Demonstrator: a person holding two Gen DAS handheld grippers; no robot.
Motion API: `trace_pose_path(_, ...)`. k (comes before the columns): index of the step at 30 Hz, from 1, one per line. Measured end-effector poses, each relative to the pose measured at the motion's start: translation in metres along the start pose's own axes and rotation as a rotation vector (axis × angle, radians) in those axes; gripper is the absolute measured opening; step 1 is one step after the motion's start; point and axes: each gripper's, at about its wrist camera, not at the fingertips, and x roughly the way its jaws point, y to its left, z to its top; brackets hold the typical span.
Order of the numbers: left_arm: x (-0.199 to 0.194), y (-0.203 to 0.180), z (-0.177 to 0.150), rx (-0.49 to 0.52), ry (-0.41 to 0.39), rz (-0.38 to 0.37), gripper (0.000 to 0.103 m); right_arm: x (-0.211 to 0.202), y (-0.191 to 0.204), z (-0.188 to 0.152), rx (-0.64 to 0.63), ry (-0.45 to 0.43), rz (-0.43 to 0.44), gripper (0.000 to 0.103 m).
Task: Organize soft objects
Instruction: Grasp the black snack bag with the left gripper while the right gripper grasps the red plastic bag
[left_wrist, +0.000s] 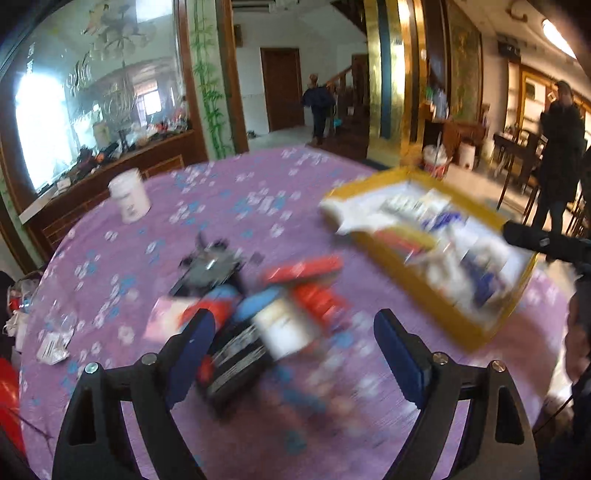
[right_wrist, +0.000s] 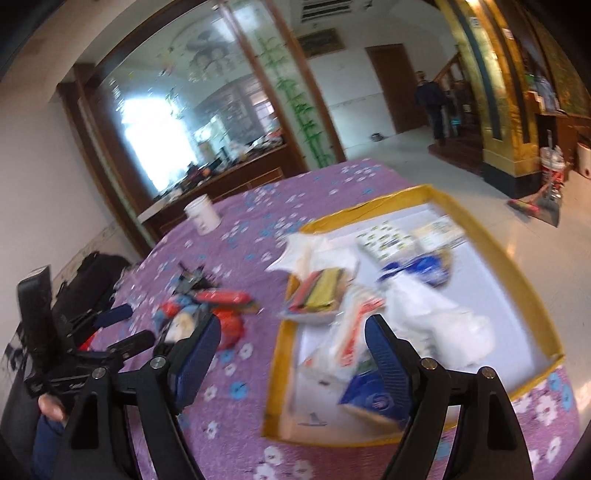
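Left gripper (left_wrist: 293, 343) wide, nothing clamped, hanging over blurred pile of packets (left_wrist: 280, 302) just left of yellow tray (left_wrist: 436, 306). Right gripper (right_wrist: 291, 350) wide too, empty, above tray's (right_wrist: 280, 369) near-left rim w/ soft packs (right_wrist: 424, 317) inside. Bare purple cloth (left_wrist: 229, 206) left of tray, up to white jar (left_wrist: 129, 195).

One yellow tray (right_wrist: 517, 280), one white jar (right_wrist: 202, 216)

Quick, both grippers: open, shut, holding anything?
Left gripper: open, holding nothing, above the pile of packets.
Right gripper: open, holding nothing, over the yellow tray.
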Motion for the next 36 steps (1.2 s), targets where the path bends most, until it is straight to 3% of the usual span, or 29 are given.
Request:
trace_pose_path(6, 0.029, 0.019, -0.019, 0.023, 0.064, 0.035, 0.087, 0.036, 0.045, -0.030, -0.137, 0.087, 0.076, 0.084)
trace_pose_path(10, 0.050, 0.018, -0.021, 0.046, 0.103, 0.085, 0.087, 0.048, 0.060, -0.041, -0.206, 0.089, 0.082, 0.084)
trace_pose_path(16, 0.070, 0.011, -0.025, 0.076, 0.164, 0.127, 0.087, 0.056, 0.053, -0.043, -0.185, 0.094, 0.102, 0.084)
trace_pose_path(17, 0.074, 0.007, -0.027, 0.093, 0.179, 0.134, 0.080, 0.057, 0.052, -0.043, -0.178, 0.098, 0.108, 0.084)
trace_pose_path(18, 0.074, 0.004, -0.028, 0.107, 0.184, 0.125, 0.066, 0.057, 0.051, -0.043, -0.173, 0.098, 0.111, 0.084)
trace_pose_path(20, 0.067, -0.001, -0.029, 0.117, 0.199, 0.063, 0.048, 0.055, 0.048, -0.043, -0.165, 0.094, 0.120, 0.084)
trace_pose_path(24, 0.043, -0.003, -0.035, 0.107, 0.214, -0.144, 0.049, 0.052, 0.045, -0.042, -0.150, 0.093, 0.141, 0.084)
trace_pose_path(26, 0.035, 0.001, -0.034, 0.085, 0.187, -0.189, 0.052, 0.053, 0.045, -0.041, -0.142, 0.092, 0.141, 0.084)
trace_pose_path(29, 0.036, 0.004, -0.030, 0.054, 0.172, -0.156, 0.075, 0.053, 0.045, -0.041, -0.138, 0.094, 0.139, 0.084)
trace_pose_path(31, 0.041, 0.004, -0.029, 0.050, 0.178, -0.119, 0.077, 0.053, 0.046, -0.041, -0.141, 0.096, 0.136, 0.084)
trace_pose_path(35, 0.050, 0.003, -0.027, 0.032, 0.181, -0.061, 0.075, 0.053, 0.049, -0.043, -0.155, 0.097, 0.119, 0.084)
trace_pose_path(36, 0.053, 0.004, -0.027, 0.036, 0.187, -0.058, 0.056, 0.053, 0.049, -0.043, -0.157, 0.097, 0.119, 0.084)
